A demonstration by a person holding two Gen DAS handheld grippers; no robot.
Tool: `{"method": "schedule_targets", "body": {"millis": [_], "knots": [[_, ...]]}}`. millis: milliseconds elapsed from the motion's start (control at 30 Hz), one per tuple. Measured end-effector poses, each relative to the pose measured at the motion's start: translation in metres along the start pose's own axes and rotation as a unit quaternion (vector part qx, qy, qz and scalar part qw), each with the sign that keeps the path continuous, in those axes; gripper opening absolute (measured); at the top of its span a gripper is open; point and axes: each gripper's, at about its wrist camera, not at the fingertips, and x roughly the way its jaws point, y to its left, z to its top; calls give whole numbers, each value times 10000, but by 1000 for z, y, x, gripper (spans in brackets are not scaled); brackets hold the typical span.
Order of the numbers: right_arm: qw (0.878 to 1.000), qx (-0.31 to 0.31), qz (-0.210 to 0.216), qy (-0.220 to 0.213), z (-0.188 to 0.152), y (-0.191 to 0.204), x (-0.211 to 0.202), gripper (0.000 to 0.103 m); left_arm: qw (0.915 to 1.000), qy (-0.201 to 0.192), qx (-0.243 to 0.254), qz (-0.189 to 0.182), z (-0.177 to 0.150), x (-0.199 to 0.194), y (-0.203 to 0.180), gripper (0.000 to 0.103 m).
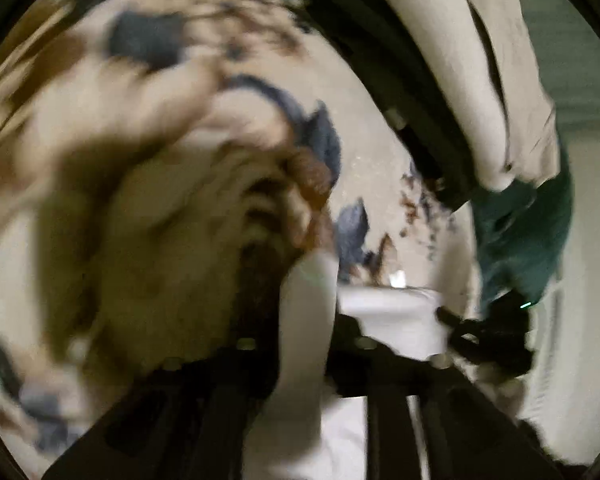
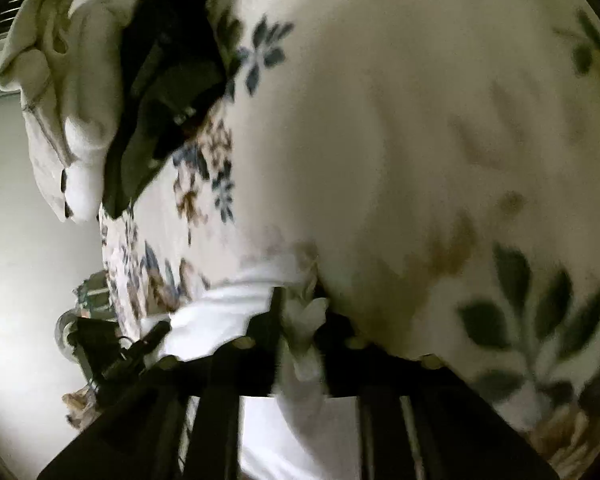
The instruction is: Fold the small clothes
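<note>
- Left gripper [image 1: 306, 312]: closed on a white garment [image 1: 308, 320].
- Right gripper [image 2: 304, 332]: pinching the same white garment [image 2: 304, 316], held above the floral bedspread [image 2: 380, 120].
- Beige and dark clothes [image 2: 80, 100]: piled near the bed's edge.

Nothing readable in either view, honestly: no words, labels, brands or numbers anywhere. The floral bedspread [image 2: 420, 120] only carries a leaf and flower print, and both shots are too blurred to pick out any lettering on the folded clothes [image 1: 480, 80]. The only mark is a tiny green light [image 1: 525, 305] on a black device, no text on it.
</note>
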Motion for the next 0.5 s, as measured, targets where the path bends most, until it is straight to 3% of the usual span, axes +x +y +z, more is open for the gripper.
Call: {"method": "schedule_targets", "body": {"millis": [33, 67, 100, 267, 333, 367, 400, 500], "knots": [[10000, 24, 26, 89, -4, -2, -3, 41, 9999, -60, -106, -122, -7, -10, 6, 40], [9999, 45, 40, 141, -12, -5, -10, 54, 9995, -109, -239, -176, -19, -20, 14, 63], [9998, 33, 78, 174, -24, -9, -18, 56, 9992, -129, -337, -189, -27, -26, 18, 68], [9949, 427, -67, 906, -94, -50, -20, 57, 9980, 255, -576, -32, -87, -30, 36, 68], [9923, 658, -10, 1047, -120, -64, -13, 51, 9983, 218, -512, 161, -103, -29, 34, 60], [9923, 796, 45, 945, -134, -69, -13, 17, 9985, 162, -454, 274, -110, -29, 29, 35], [9918, 888, 117, 914, -142, -71, -12, 8, 9983, 161, -463, 307, -112, -32, 27, 5], [9916, 1080, 343, 631, -164, -68, -24, 7, 9978, -7, -576, 334, -115, -44, 25, 6]]}}
